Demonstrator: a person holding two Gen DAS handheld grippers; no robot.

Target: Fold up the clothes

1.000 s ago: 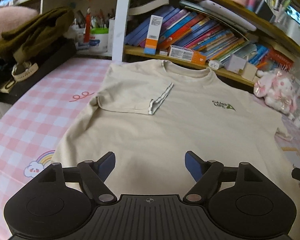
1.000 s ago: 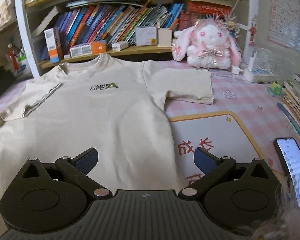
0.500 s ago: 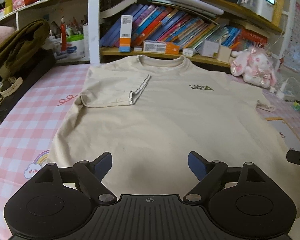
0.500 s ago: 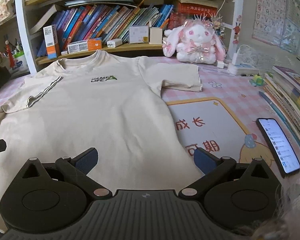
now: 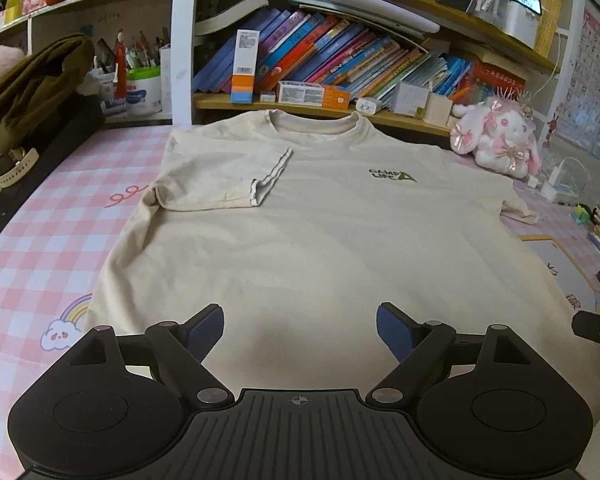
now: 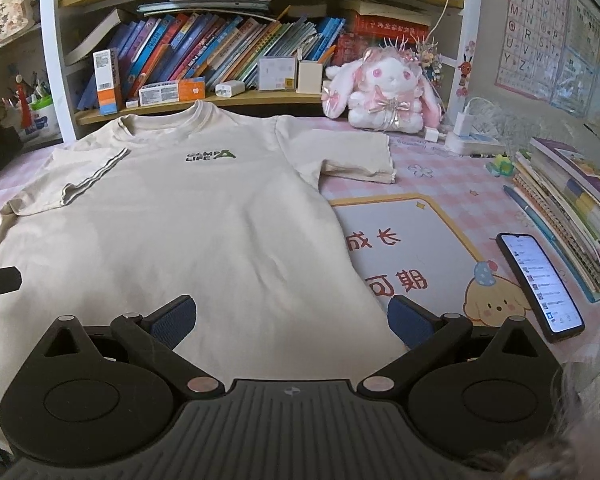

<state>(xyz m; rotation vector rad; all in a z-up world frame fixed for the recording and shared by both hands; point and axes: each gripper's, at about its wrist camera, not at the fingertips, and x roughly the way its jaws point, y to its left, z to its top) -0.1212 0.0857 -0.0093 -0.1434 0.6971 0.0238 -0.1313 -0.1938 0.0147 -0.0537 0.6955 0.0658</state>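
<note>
One cream cotton T-shirt (image 5: 320, 240) with a small green chest logo lies face up across the middle of the frame on my pink checked bench (image 5: 40, 240). One sleeve (image 5: 220, 176), upper left, is turned in over the chest; the other sleeve (image 6: 352, 156) lies spread; the body is unfolded. My left hand-held gripper (image 5: 300, 330) and right hand-held gripper (image 6: 292, 320) hover, both agape and empty.

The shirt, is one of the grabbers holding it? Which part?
Nothing is held. The left gripper and the right gripper are both wide open with nothing between their fingers, above the bottom part of the beige T-shirt, which lies flat on the table.
</note>
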